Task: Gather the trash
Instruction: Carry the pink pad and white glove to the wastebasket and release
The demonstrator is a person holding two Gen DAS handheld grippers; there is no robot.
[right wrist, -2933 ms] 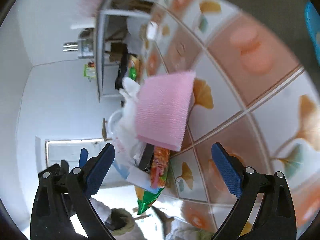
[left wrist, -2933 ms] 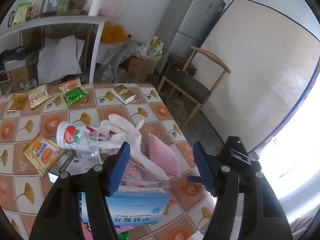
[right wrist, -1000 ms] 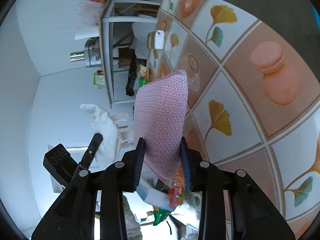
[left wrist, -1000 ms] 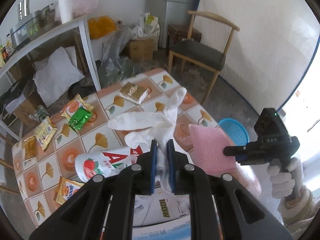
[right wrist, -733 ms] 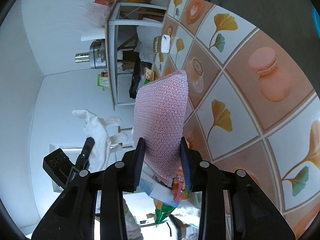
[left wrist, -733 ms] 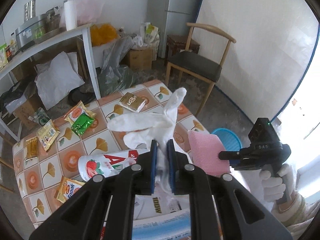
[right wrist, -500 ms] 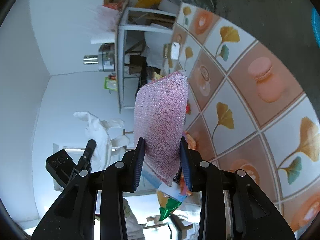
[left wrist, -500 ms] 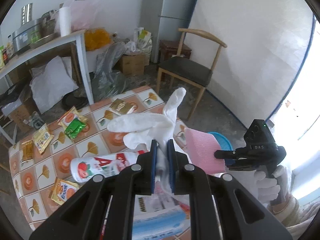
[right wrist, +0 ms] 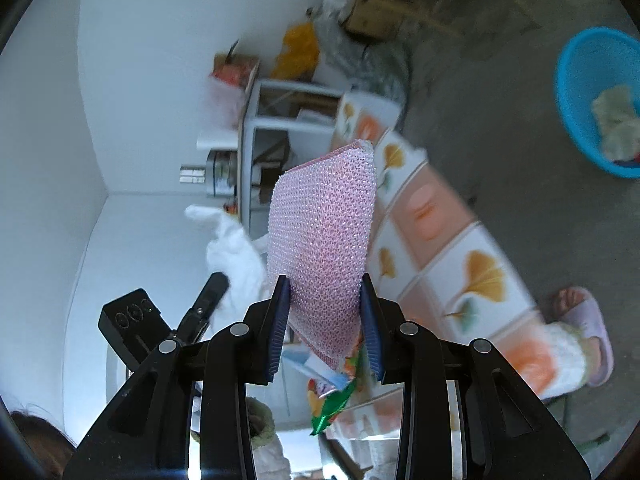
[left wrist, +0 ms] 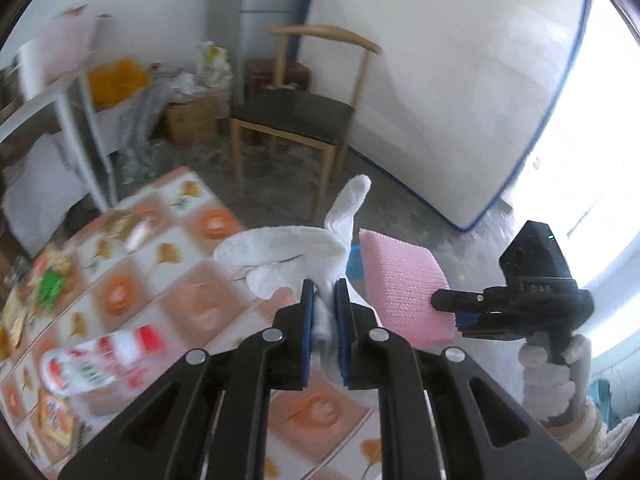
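Off the left wrist view: left hand-held gripper [left wrist: 322,312] is clamped on a white glove [left wrist: 288,254], held clear above the desk [left wrist: 168,280]. I read the glove as limp and light, so the pinch near its cuff suits it; its fingers flop forward. Gripper pitched well down.

Right wrist view: right hand-held gripper [right wrist: 325,320] squeezes a pink sponge [right wrist: 324,240] by its lower edge. Soft, springy, weightless by the look. Gripper near level, rolled sideways. Blue basin [right wrist: 592,100] on the floor, well apart, is my likely drop point.
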